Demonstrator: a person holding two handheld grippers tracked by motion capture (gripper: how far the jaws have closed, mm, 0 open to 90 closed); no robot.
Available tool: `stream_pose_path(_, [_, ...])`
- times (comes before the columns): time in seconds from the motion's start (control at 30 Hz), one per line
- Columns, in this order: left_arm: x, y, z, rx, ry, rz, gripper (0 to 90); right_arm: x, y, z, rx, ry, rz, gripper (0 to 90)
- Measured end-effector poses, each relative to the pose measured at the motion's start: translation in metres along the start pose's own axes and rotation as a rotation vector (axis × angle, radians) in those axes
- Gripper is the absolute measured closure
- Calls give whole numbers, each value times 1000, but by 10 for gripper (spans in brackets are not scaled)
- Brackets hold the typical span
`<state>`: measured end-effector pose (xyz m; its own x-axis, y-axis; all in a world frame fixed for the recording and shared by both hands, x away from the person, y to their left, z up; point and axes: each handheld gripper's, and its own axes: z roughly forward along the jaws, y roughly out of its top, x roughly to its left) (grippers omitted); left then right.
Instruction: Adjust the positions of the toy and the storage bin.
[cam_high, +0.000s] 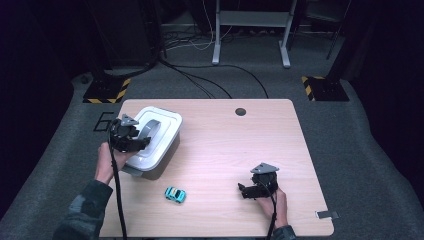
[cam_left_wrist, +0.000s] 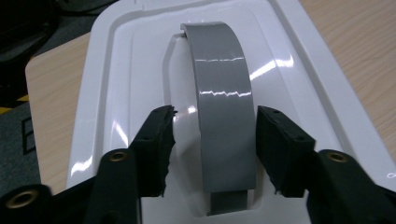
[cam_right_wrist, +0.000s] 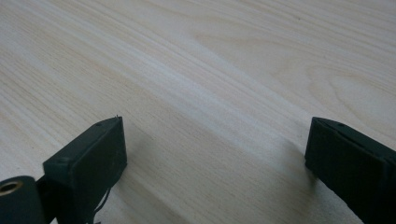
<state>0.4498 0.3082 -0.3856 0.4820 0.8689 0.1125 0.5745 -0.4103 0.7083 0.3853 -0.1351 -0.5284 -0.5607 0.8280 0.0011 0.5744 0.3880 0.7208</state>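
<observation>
Two grippers are seen over the wooden table (cam_high: 235, 150), one in each of the person's hands. The left gripper (cam_high: 142, 142) is held over the white lid (cam_high: 167, 117) of a storage box (cam_high: 162, 157), which is set at the table's left rear corner. In the left gripper view, the lid's grey arched handle (cam_left_wrist: 222, 93) is framed between the two black jaws. The right-hand pad in that view is seen just at the handle's edge, while a sliver of white lid is left showing between the handle and the other pad (cam_left_wrist: 156, 140). Contact is hard to judge from this angle, so a firm grip cannot be called; the handle is bracketed, and on the visible gap the jaws are taken as not clamped. The handle itself is seen lying along the lid's middle, raised in a shallow curve, with light glinting off its glossy surface.

Over at the near right of the table, the right gripper (cam_high: 242, 190) is held low above bare wood, well apart from the box. Its jaws are spread wide in the right gripper view, with nothing but wood grain between them.

Between the two hands, near the front edge, a small turquoise toy car (cam_high: 175, 194) is left resting on the tabletop, just beside the box's near corner and untouched.
</observation>
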Motion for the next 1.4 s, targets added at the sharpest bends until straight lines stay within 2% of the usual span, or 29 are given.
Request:
stream_pose_path(0.07, [1,-1,1,-10,-14,-6,589,0,0,0,0,0,0,48])
stream_pose_path(0.1, [1,-2,1,-16,-28,-15,589,0,0,0,0,0,0,48])
stream_pose_path(0.13, [0,-1,2,-17,-38,-11,649,0,0,0,-1,0,-1,49])
stream_pose_path(0.23, [-1,-1,2,-21,-48,-10,658,0,0,0,-1,0,-1,49])
stream_pose_path(0.27, [-1,-1,3,-29,-70,-16,660,0,0,0,-1,0,-1,49])
stream_pose_path(0.43, [-1,2,5,-26,-98,-12,667,0,0,0,-1,0,-1,50])
stream_pose_path(0.53, [-1,5,9,-34,-140,-28,668,0,0,0,-1,1,-2,51])
stream_pose_path(0.7, [-3,9,12,-28,-167,-23,669,0,0,0,-2,1,-2,51])
stream_pose_path(1.0, [-12,19,22,-45,-228,-33,670,0,0,0,-2,1,-2,53])
stream_pose_path(1.4, [-27,31,33,-48,-298,-17,672,0,0,0,-2,0,-4,53])
